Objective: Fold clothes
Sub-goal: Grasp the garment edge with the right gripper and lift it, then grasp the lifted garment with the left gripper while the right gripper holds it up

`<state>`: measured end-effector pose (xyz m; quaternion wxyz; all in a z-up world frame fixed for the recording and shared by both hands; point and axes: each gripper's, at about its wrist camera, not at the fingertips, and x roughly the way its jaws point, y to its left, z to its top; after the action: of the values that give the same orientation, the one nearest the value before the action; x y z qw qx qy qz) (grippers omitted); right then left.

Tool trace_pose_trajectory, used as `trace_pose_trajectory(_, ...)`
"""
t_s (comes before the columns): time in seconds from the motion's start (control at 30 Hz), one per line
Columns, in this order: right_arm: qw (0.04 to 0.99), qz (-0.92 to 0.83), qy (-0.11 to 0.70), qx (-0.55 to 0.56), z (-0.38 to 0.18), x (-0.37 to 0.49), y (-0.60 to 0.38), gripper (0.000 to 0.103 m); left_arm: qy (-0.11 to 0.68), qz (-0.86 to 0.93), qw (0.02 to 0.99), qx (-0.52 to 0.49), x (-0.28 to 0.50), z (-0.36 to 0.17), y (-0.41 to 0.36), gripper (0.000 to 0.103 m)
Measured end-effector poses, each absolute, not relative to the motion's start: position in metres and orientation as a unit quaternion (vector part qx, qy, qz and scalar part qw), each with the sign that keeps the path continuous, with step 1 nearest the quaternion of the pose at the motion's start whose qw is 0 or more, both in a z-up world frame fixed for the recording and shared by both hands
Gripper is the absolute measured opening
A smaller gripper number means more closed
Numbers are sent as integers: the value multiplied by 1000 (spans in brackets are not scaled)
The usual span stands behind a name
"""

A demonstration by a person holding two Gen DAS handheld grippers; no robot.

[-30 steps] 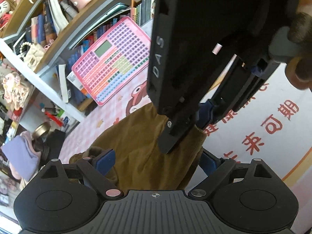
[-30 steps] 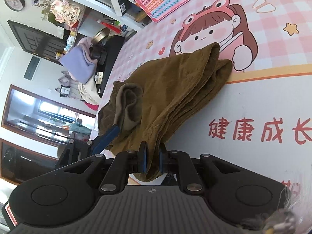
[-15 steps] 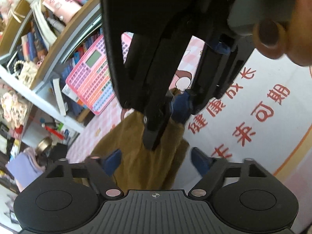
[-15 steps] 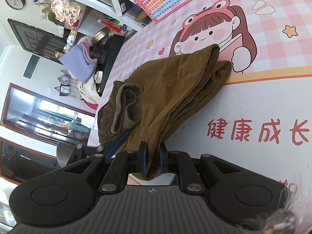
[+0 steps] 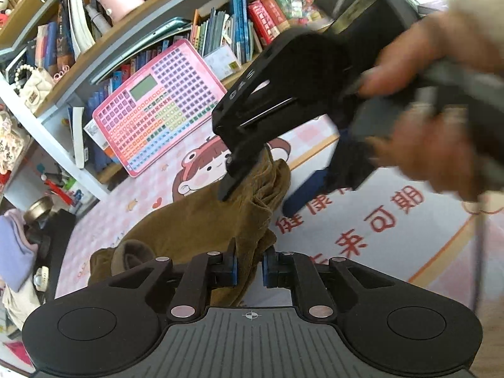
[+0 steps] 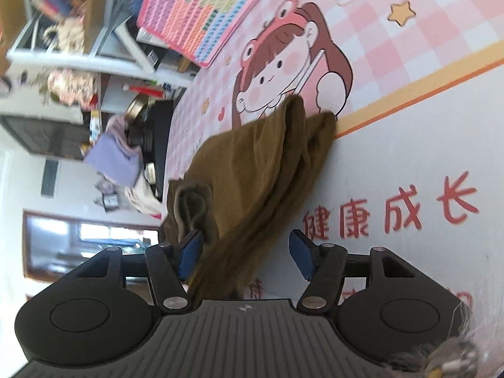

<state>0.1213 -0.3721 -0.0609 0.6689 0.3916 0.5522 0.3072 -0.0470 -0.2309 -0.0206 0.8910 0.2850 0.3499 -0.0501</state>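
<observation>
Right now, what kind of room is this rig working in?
Most likely a child's bedroom or study corner at home. A cartoon-print desk mat covers the work surface, bookshelves crammed with books and trinkets stand behind it, and a pink toy learning tablet leans against them.

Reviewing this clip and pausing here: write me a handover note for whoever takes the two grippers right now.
Left gripper: fingers closing on the near edge of the brown garment.
Right gripper: fingers opening, cloth between them but no longer pinched.
Garment: bunched in rough layers on the pink cartoon mat, far end by the orange stripe.
Done: it looks partly folded lengthwise.
Left: probably regrip with the right, straighten and finish the fold.
</observation>
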Motion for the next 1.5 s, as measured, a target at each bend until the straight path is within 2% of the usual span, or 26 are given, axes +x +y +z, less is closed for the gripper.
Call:
trace_pose_trajectory(0.1,663,280,561,409,-69,134,-373,52,349,-56,894,274,-56,-14,-233,12)
trace_pose_trajectory(0.13,662,268,565,414,-71,137,-374,46,349,-61,897,265,-59,-11,-233,12)
trace_pose_trajectory(0.27,673,231,564,419,-77,143,-394,33,357,-97,905,211,-66,1,-227,12)
trace_pose_trajectory(0.33,676,215,561,425,-79,144,-408,15,366,-117,905,184,-66,1,-224,12)
trace_pose_trajectory(0.43,688,226,552,414,-70,143,-418,12,365,-140,909,145,-67,3,-220,12)
trace_pose_trajectory(0.63,713,279,498,406,-16,145,-406,12,328,-151,933,-3,-75,29,-180,12)
trace_pose_trajectory(0.87,716,352,469,378,32,152,-327,12,287,-93,940,-160,-94,40,-96,12)
trace_pose_trajectory(1.03,724,376,474,334,42,149,-247,12,288,-48,933,-209,-100,30,-34,13)
trace_pose_trajectory(1.17,741,357,487,295,33,143,-191,13,325,-37,921,-214,-95,16,9,13)
trace_pose_trajectory(1.27,753,334,495,276,22,141,-161,14,354,-37,912,-203,-93,8,37,18)
trace_pose_trajectory(1.33,762,317,497,269,15,139,-147,24,367,-32,909,-193,-94,4,53,24)
trace_pose_trajectory(1.4,768,305,491,275,12,136,-140,33,370,-31,910,-187,-96,2,72,37)
trace_pose_trajectory(1.5,783,311,455,287,25,121,-144,42,357,-38,913,-193,-96,3,97,44)
